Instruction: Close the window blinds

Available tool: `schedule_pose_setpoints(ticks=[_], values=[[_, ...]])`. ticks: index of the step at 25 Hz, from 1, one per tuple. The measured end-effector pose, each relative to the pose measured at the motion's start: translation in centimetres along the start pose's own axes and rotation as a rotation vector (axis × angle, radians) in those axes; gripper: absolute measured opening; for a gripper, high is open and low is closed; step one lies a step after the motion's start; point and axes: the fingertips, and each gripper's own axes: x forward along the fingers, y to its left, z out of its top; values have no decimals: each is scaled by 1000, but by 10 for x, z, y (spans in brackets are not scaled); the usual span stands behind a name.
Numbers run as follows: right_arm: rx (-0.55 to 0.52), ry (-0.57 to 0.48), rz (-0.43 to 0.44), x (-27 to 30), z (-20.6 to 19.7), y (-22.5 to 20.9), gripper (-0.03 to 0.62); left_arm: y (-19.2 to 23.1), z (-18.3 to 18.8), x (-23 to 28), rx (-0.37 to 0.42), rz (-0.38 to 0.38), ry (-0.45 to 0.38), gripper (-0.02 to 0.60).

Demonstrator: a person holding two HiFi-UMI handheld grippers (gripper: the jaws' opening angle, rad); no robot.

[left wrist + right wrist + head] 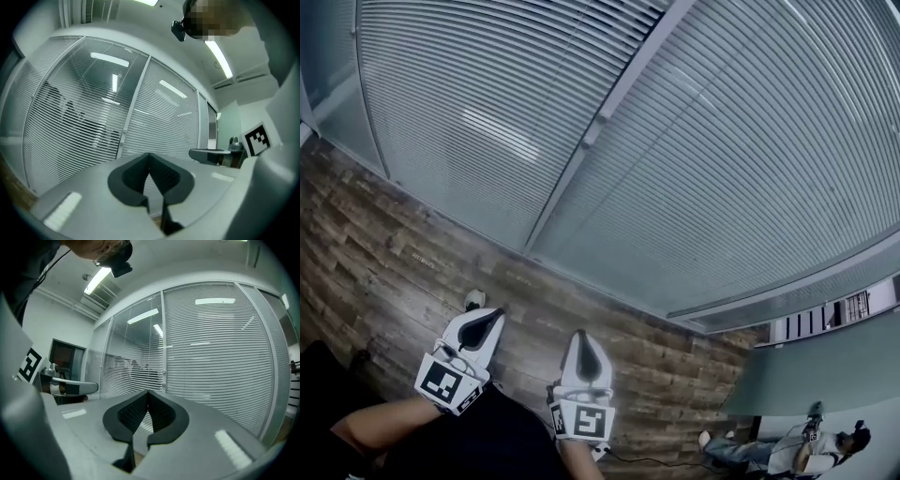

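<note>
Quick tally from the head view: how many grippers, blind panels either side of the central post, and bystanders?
White two-jaw grippers: 2, the left gripper and the right gripper
Grey slatted blind panels flanking the post: 2
Seated person in the background: 1
Total: 5

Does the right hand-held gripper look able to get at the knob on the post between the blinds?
Probably yes: nothing stands between the right hand-held gripper and the knob; it's some way off, with jaws together and empty.
</note>
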Motion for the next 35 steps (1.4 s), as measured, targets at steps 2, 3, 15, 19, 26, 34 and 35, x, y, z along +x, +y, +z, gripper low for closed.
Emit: schedule_pose_setpoints(ticks=[2, 3, 15, 19, 26, 34, 35], values=[[-2, 4, 0, 16, 0, -3, 3, 12, 1, 14, -1, -7, 0, 2], [-1, 8, -4, 27, 0, -8, 3, 18, 1, 25, -7, -11, 3, 2], [5, 71, -88, 216, 29, -56, 61, 107, 30, 147, -70, -108, 47, 2], [-3, 72, -106, 282, 43, -79, 77, 130, 47, 189, -37, -151, 45, 2], [-9, 30, -150, 333, 53, -97, 87, 145, 60, 215, 10, -193, 0, 2], [-18, 5, -163, 360, 61, -102, 114, 179, 54, 219, -58, -64, 2, 2], [-27, 2, -168, 363, 61, -102, 114, 184, 53, 218, -64, -53, 0, 2]])
